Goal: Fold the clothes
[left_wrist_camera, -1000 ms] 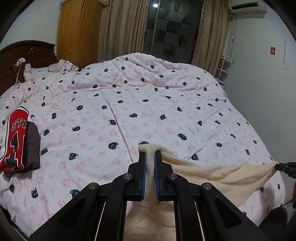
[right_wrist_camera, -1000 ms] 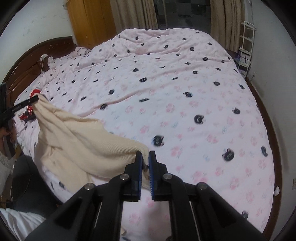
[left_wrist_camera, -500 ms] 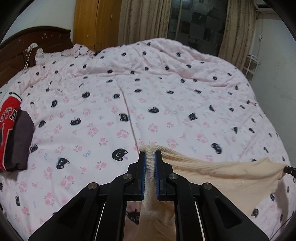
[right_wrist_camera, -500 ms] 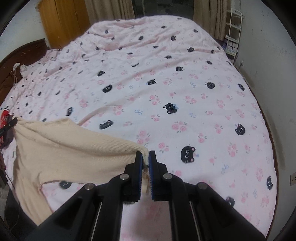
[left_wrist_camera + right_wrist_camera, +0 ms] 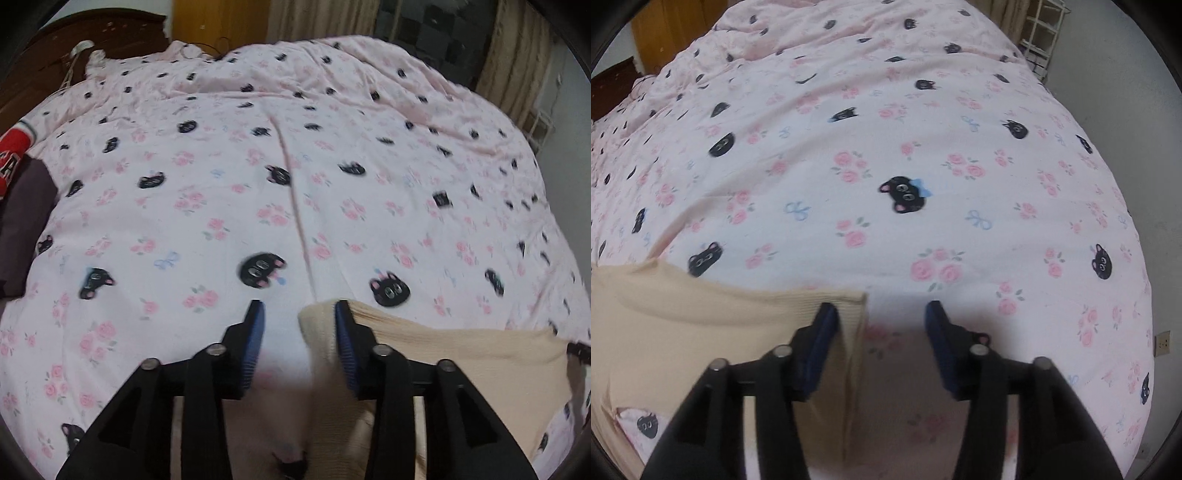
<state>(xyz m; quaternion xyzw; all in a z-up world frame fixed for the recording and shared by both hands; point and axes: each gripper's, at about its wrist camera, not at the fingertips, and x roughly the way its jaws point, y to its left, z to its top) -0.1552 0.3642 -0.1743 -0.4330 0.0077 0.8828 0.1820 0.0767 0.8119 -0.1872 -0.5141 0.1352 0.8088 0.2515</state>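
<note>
- the cream knit garment (image 5: 461,369) lies spread on the bed near its lower edge; its lower part runs out of frame in both wrist views, so its full shape cannot be made out.
- left claw (image 5: 299,314): jaws apart and opening, blue pads clear of the cloth on one side; the garment's corner sits between them, against the right-hand pad, not pinched.
- right claw (image 5: 879,314): jaws apart and opening; the garment's other corner (image 5: 849,306) lies by the left-hand pad, with bare duvet under the rest of the gap.
- in the left wrist view a dark tip at the far right edge of the garment is likely the other claw, but it is too blurred and cut off to be sure.
- both views are smeared with motion blur, so the knit's ribbing and the print nearby are soft.
- the pink duvet (image 5: 258,184), printed with black cat faces, roses and blue bows, covers the whole bed.
- a red jersey (image 5: 11,155) over dark cloth sits at the left edge, mostly cut off.
- a dark wooden headboard (image 5: 74,44), an orange-brown wardrobe (image 5: 221,18), beige curtains (image 5: 513,55) and a white wire rack (image 5: 1041,33) ring the bed.
</note>
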